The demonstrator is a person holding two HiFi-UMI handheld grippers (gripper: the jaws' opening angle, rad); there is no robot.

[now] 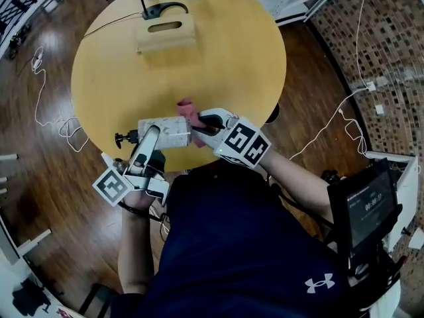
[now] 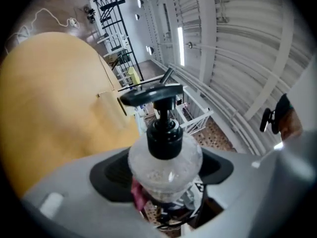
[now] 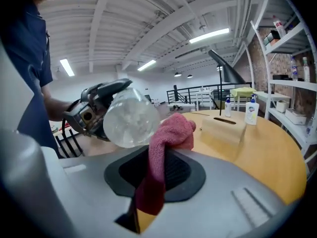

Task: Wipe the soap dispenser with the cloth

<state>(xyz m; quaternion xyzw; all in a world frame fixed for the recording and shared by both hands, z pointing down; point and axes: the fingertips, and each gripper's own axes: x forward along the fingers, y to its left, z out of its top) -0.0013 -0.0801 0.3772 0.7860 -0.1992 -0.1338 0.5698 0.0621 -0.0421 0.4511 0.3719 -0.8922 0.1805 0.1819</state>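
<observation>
We see the soap dispenser [image 1: 173, 131] held on its side in the air over the near edge of the round wooden table [image 1: 232, 65], with its black pump pointing to the person's left. Its clear body shows a speckling of bubbles or droplets, but we cannot tell how much soap is in it. The left gripper [image 1: 151, 138] has its jaws closed on the bottle's body, one dark pad on each side just below the pump collar. At the bottle's base end we find the pink cloth [image 3: 166, 138], its bunched top touching the rim of the rounded bottom. The right gripper [image 1: 204, 123] has its jaws drawn in to a narrow gap and pinches the cloth, whose tail hangs down between the pads. Farther out on the table stands a wooden tissue box [image 1: 165, 33] with a slot in its top, and we cannot see what is in it. Beyond the box are a black lamp base [image 1: 164, 9] and two small white bottles [image 3: 251, 110] near the far edge.
</observation>
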